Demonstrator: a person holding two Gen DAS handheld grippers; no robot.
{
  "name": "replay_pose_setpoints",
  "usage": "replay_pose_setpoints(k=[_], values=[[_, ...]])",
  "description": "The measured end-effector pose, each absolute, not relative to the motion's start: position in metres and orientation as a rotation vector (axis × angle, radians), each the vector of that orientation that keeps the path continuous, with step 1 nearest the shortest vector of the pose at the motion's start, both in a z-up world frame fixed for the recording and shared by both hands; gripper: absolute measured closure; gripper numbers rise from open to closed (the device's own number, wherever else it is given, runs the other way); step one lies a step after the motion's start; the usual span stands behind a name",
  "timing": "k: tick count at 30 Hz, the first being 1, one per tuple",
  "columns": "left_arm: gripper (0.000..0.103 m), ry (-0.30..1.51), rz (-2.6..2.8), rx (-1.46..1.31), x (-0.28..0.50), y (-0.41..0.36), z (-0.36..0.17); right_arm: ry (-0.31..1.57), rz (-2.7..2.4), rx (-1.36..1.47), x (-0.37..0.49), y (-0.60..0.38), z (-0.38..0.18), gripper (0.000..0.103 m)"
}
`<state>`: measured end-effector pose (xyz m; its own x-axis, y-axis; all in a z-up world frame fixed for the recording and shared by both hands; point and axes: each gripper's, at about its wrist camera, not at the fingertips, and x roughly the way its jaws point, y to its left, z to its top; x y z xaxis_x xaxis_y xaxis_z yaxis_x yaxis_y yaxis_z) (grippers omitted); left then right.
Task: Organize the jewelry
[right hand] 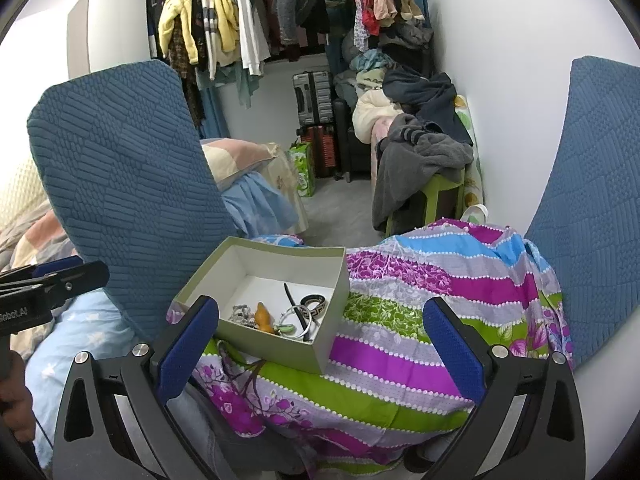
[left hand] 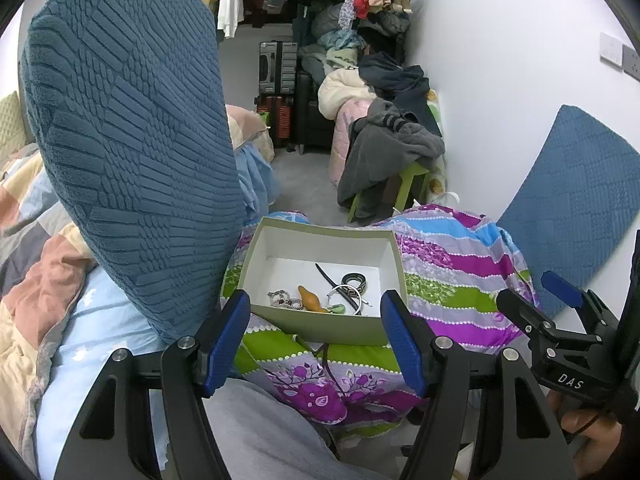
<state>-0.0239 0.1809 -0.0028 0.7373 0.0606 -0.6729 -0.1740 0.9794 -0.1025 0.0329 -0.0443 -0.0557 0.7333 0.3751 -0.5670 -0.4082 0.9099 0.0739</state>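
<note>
In the left wrist view a tall blue quilted cushion (left hand: 128,152) fills the nine to eleven o'clock side, leaning over a pale blue sheet (left hand: 96,320). At centre an open green box (left hand: 324,326) with a white inside sits on a striped floral blanket (left hand: 452,276). The jewelry lies along its near edge: a silver chain piece (left hand: 282,299) at left, then an orange pendant (left hand: 310,298), a silver hoop (left hand: 344,298) and a black patterned bangle (left hand: 355,280) toward two o'clock. The left gripper (left hand: 316,332) hangs just before the box, its fingers (left hand: 230,340) spread wide and holding nothing. The right gripper (right hand: 320,352), seen in its own view, likewise stands open and empty over the blanket, the box at its eleven o'clock.
</note>
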Motion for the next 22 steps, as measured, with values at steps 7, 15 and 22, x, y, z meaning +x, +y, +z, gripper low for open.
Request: replay_pose_setpoints(k=[7,15,22], values=[[0.035,0.735,0.128,-0.161,-0.0244,0.1803,-0.0038,0.610,0.421,-0.052,0.0310,-0.0440,-0.0557,0.000],[0.026,0.735,0.128,-0.161,-0.0255,0.1798,-0.0061,0.610,0.411,-0.047,0.0302,-0.0453,-0.0564,0.000],[0.026,0.748,0.123,-0.156,-0.0248,0.1782,-0.0091,0.602,0.391,-0.044,0.0278,-0.0467,-0.0562,0.000]])
